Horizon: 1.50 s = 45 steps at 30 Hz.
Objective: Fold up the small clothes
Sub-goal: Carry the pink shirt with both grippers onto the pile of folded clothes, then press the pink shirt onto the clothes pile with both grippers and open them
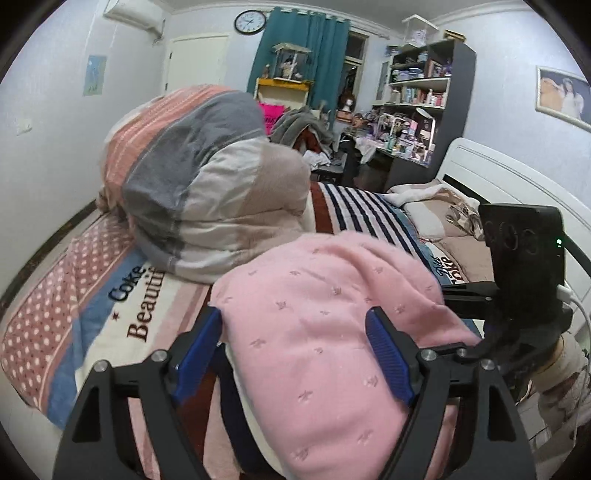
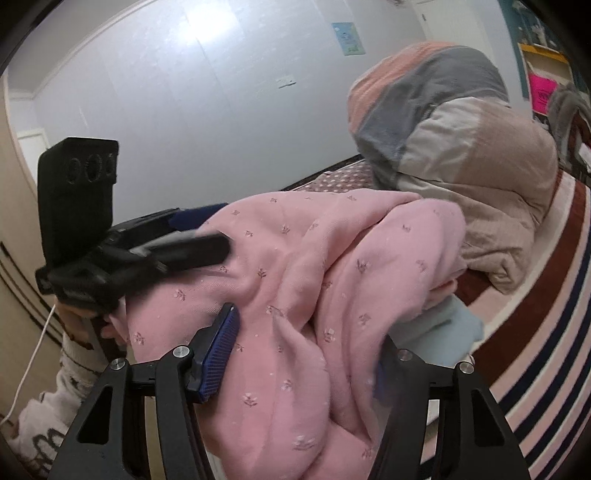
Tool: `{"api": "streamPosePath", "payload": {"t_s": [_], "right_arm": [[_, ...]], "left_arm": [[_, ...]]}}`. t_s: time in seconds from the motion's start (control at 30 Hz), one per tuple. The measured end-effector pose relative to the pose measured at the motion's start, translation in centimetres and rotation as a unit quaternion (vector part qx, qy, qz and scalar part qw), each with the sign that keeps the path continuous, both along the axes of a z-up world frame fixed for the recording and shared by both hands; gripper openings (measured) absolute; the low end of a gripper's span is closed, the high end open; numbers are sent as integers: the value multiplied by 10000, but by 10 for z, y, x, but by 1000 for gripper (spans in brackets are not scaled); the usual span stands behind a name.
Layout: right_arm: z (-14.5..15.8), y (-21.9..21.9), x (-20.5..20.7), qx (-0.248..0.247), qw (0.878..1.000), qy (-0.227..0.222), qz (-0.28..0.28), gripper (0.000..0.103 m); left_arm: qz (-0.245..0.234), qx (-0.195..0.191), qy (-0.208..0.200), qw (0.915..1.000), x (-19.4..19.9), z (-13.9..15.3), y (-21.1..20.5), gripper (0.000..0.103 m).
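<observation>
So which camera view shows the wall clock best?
The left wrist view: the wall clock hangs in full sight, high on the far wall beside the teal curtain. The right wrist view does not show it.

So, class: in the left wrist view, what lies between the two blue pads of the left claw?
The pink garment lies between the pads of the left claw, draped over the bed. The left wrist view shows it.

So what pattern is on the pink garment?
Small scattered flower sprigs on the pink garment, clearest in the right wrist view.

Pink garment (image 1: 325,332) between left hand-held gripper (image 1: 295,325) fingers, striped bedspread (image 1: 110,314) beneath
</observation>
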State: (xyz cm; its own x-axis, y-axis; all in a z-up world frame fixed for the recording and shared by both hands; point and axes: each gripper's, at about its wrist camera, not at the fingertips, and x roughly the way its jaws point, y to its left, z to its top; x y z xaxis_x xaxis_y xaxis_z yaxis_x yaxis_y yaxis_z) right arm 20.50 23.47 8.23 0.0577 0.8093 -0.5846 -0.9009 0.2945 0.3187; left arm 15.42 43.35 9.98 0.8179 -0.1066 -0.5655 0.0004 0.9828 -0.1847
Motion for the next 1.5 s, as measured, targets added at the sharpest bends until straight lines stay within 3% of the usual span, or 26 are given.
{"api": "streamPosePath", "payload": {"t_s": [0.27,0.57,0.87,1.5], "right_arm": [[1,16,-6,-147,9997,-114,170,56],[11,-27,-14,-275,9989,-367,-135,63],[16,-69,-14,-288,9974,-432,-504,63],[12,-83,-9,-359,9964,-442,-627,63]], "left_arm": [[162,-274,64,9995,-3,-17,28,77],[-22,-134,-8,9999,1,-11,12,77],[125,-27,-144,9998,-5,1,9,78],[258,128,-403,9988,-21,23,-9,80]]}}
